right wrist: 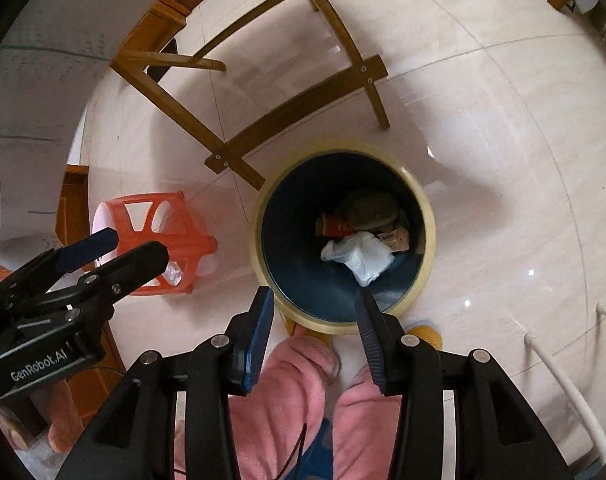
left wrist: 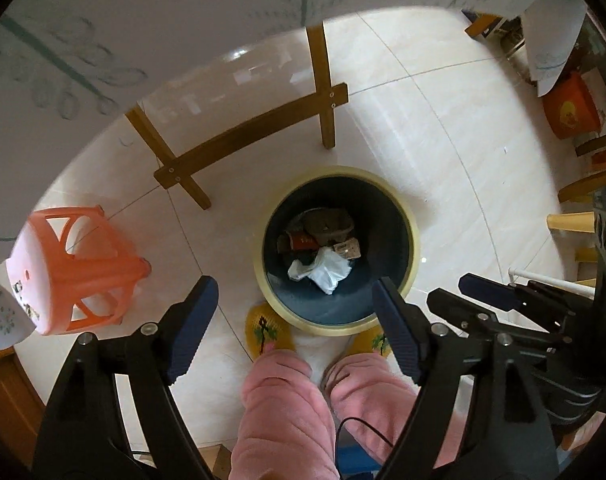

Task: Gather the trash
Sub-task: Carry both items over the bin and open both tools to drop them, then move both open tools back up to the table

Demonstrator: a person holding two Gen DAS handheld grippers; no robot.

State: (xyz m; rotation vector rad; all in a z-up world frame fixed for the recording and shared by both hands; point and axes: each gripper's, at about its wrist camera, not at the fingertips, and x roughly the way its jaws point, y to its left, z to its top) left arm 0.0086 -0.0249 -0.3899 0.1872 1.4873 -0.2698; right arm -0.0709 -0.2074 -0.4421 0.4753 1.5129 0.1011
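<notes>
Both wrist cams looking straight down into trash bin [left wrist: 337,252], dark blue inside, pale yellow rim, standing on tiled floor [left wrist: 423,128] right in front of yellow slippers [left wrist: 269,330] and pink trouser legs [left wrist: 281,412]. Left gripper [left wrist: 293,320] spread wide, nothing between the pads. Right gripper [right wrist: 313,336] also apart, narrower gap, nothing held. Inside bin: crumpled white plastic bag [right wrist: 359,256] on top, red wrapper [right wrist: 335,228], brownish scrap and small packet behind it. Looks like a drop-off over the bin, though no loose trash visible on the floor in either view, so hard to judge how much remains. Orange plastic stool [left wrist: 83,268] lying near the bin on the left side, wooden chair legs [left wrist: 255,136] just beyond the rim. Risks, as guesses: swinging left and clipping stool; knocking the light-looking bin over with a low gripper pass or a slipper nudge, given feet almost touching the rim; light bag catching on a pad and lifting back out if either tool dips inside.
</notes>
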